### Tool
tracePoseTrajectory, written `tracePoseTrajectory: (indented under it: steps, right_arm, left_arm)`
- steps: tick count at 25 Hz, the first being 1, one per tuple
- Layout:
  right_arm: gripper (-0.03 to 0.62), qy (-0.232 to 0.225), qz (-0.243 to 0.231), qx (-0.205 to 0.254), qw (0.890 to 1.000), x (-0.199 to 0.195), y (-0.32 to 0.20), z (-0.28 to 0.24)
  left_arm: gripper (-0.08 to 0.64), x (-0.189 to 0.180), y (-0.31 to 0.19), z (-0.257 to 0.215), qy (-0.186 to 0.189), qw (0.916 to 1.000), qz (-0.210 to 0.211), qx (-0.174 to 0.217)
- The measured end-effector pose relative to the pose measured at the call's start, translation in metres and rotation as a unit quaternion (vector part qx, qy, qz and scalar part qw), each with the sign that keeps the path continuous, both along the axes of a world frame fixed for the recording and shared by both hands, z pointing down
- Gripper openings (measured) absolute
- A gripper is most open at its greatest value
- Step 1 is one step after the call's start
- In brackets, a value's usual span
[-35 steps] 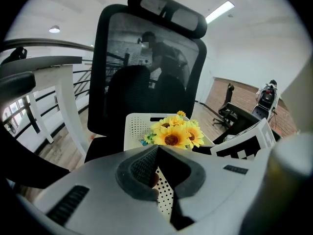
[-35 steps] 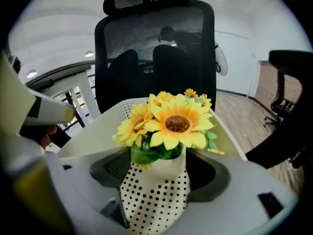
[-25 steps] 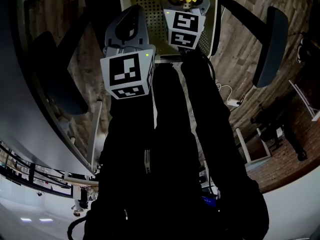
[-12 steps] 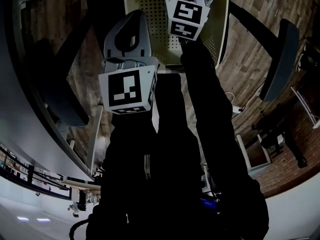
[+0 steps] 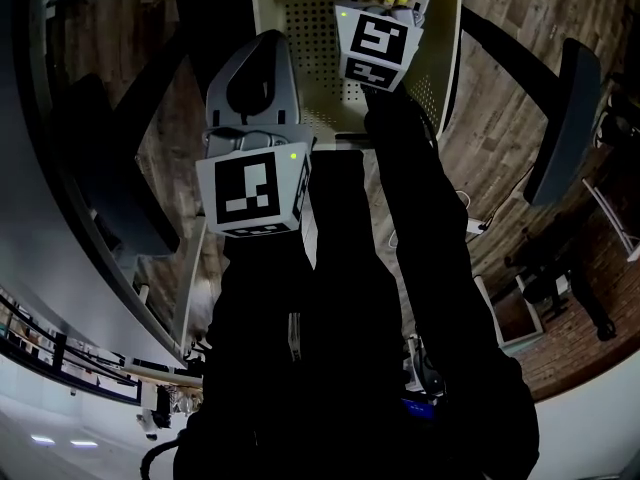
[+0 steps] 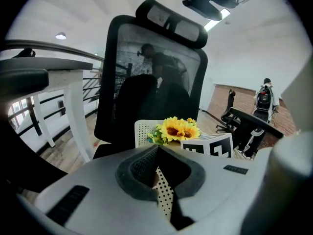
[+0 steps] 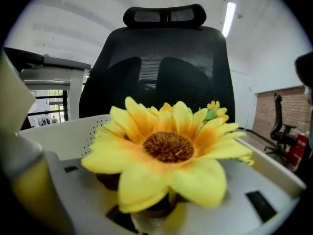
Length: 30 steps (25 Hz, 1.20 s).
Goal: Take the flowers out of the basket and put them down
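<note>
Desk: Flowers first. Position?

Operator: The flowers are artificial sunflowers, with yellow petals round brown centres. I find them at the top edge of the head view, over the far end of the basket. No view shows me whether their stems stand in it. In the right gripper view one bloom fills the middle of the frame, and a smaller one shows behind it at upper right.

Desk: Right gripper?

Operator: My right gripper has just been closing its jaws. The stem under the big bloom sits between them, and I read them as clamped on it. The right marker cube lies directly below the blooms in the head view.

Desk: And the left?

Operator: My left gripper has its jaws drawn together on the basket's perforated wall, which shows in the slit between the pads. In the head view it lies along the basket's left rim, with the left marker cube lower in the frame.

Desk: Basket and surroundings?

Operator: The basket is cream and perforated. It stands in front of the mesh back of a black office chair, with an armrest at the right of the head view. Wood-plank floor shows at upper right. My dark sleeves fill the centre and bottom of that view.
</note>
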State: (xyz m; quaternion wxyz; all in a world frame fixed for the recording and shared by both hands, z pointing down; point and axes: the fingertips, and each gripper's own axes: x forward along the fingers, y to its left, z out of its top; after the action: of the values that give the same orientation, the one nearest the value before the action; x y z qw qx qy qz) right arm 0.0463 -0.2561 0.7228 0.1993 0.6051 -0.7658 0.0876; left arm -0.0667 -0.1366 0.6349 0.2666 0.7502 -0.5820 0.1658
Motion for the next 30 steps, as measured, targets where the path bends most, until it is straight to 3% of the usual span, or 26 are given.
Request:
tracePoseTrajectory:
  steps: [7,13,30]
  right_arm:
    - [0.242,-0.006,-0.005,0.006,1.0,0.003,0.011,-0.014]
    - [0.242,-0.011,-0.018,0.025,0.999,-0.001,0.027,-0.059]
    - [0.242,-0.023,-0.049,0.101,0.993,0.015,0.075,-0.311]
  left_arm:
    - [0.0,-0.002,0.005,-0.009,-0.003,1.0,-0.003,0.007]
    - [0.0,0.0,0.008,-0.034,-0.004,0.9999,-0.005,0.015]
    - [0.0,-0.004,-0.004,-0.21,-0.024,0.9954,-0.041,0.083]
